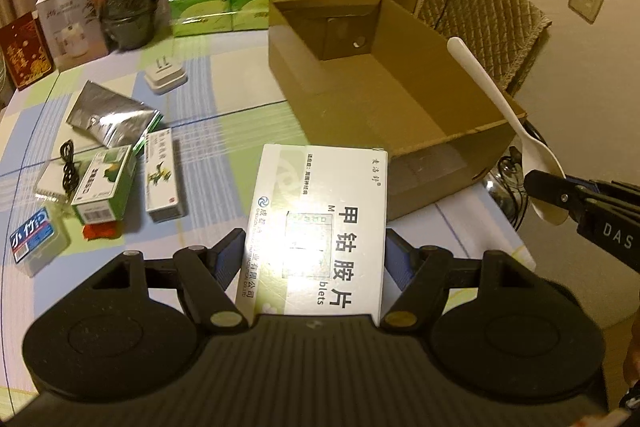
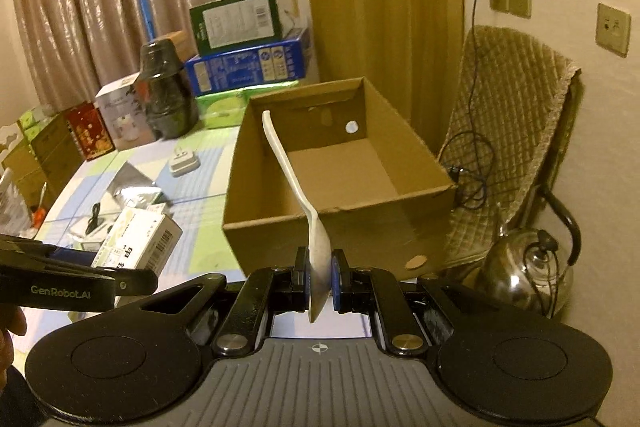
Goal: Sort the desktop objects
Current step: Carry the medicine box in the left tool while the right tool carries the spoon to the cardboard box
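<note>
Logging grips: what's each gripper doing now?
Left gripper: closed on the medicine box.
Right gripper: closed on the white spoon.

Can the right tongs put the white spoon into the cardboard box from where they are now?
Probably yes. The right tongs grip the white spoon just before the open-topped cardboard box, with nothing in between.

A home room: curtains point(image 2: 80, 7), a cushioned chair point(image 2: 508, 131), a kettle point(image 2: 524, 271) and a checked tablecloth point(image 1: 224, 99).

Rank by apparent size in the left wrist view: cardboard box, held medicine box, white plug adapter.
1. cardboard box
2. medicine box in the left gripper; nearness to the camera inflates it
3. plug adapter
</note>
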